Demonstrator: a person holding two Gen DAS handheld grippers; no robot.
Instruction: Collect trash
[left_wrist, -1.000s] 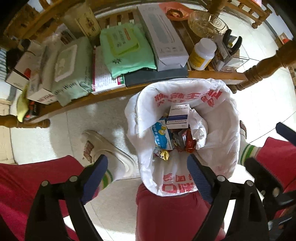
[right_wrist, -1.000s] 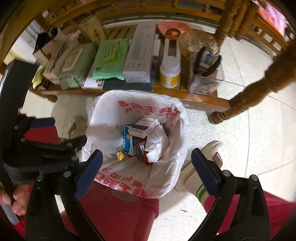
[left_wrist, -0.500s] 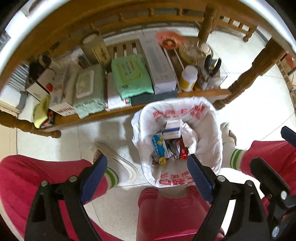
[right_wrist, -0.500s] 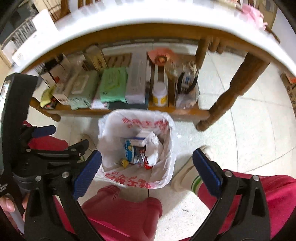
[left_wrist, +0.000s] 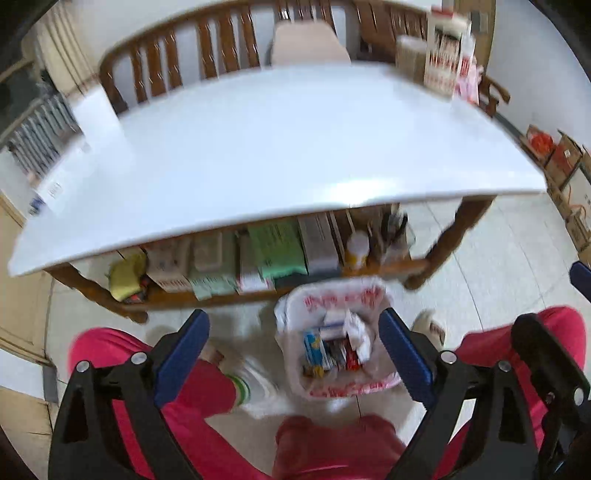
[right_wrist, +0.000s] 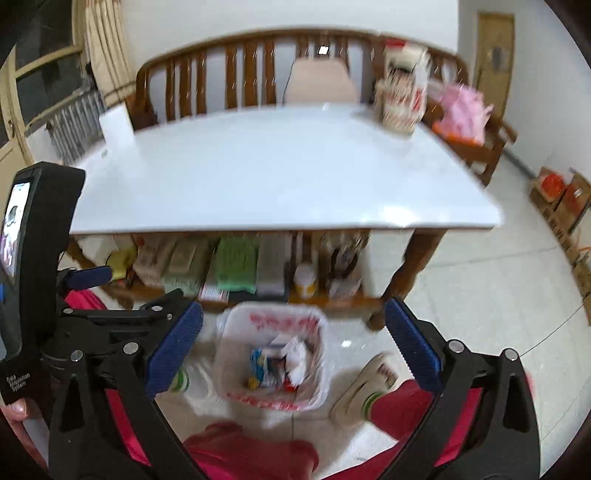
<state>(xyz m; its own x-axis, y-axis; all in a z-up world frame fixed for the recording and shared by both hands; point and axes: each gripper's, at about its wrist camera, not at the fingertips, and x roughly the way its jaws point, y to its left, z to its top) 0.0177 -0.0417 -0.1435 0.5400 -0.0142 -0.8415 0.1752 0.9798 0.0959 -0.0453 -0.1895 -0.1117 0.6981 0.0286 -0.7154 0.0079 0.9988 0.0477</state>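
— Left gripper (left_wrist: 293, 345): jaws wide apart, just been spreading a little more, nothing between the blue pads; right gripper (right_wrist: 293, 345): also spread wide, nothing clamped.

— And below them?

— Trash bin (left_wrist: 373, 295), lined with a white bag bearing red print, standing on the tiled floor directly under both claws; inside, collected trash (left_wrist: 334, 349): small boxes, a blue wrapper, red packets, crumpled white paper; same heap in the right view (right_wrist: 279, 363).

— Around the bin?

— Red trouser legs (left_wrist: 177, 380) on either side, white shoes with green-striped socks (right_wrist: 365, 384) planted on the tiles; a red stool edge nearest the cameras.

— Farther out?

— Wooden lower shelf (left_wrist: 229, 297) just behind the bin, crowded with a green pack (left_wrist: 277, 245), a white carton, wipes, a pill bottle (left_wrist: 357, 249), a yellow cloth; above it, white tabletop (left_wrist: 277, 147), bare across the middle, blurred; at its far right corner a red-and-white box (right_wrist: 400, 99); behind, a wooden bench back (right_wrist: 221, 81) and a beige cushion.
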